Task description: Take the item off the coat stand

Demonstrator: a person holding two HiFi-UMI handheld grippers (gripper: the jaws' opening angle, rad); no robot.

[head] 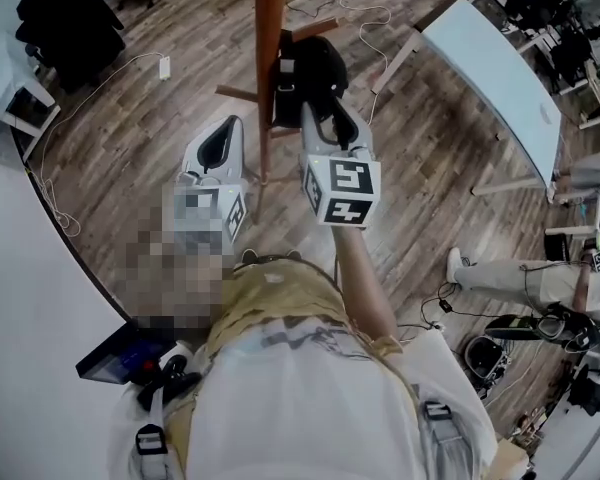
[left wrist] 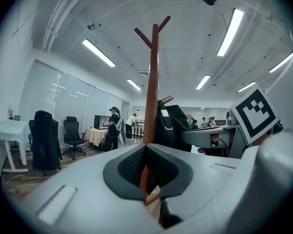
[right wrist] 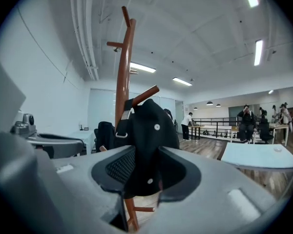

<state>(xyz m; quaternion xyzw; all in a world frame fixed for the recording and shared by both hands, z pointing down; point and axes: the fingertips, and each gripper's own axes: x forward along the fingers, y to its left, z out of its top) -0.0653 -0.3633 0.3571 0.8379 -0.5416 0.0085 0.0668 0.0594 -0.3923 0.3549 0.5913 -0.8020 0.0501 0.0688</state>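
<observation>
A brown wooden coat stand rises from the wood floor in front of me. A black bag hangs on one of its pegs, on the right side of the pole. My right gripper reaches up to the bag. In the right gripper view the bag hangs down between the spread jaws of that gripper, and the pads do not press on it. My left gripper is held left of the pole, holding nothing. In the left gripper view the pole shows through the narrow gap of that gripper.
A white table stands at the right, and a white desk curves along the left. Cables lie on the floor behind the stand. A dark coat drapes a chair at the far left. A person's legs are at the right.
</observation>
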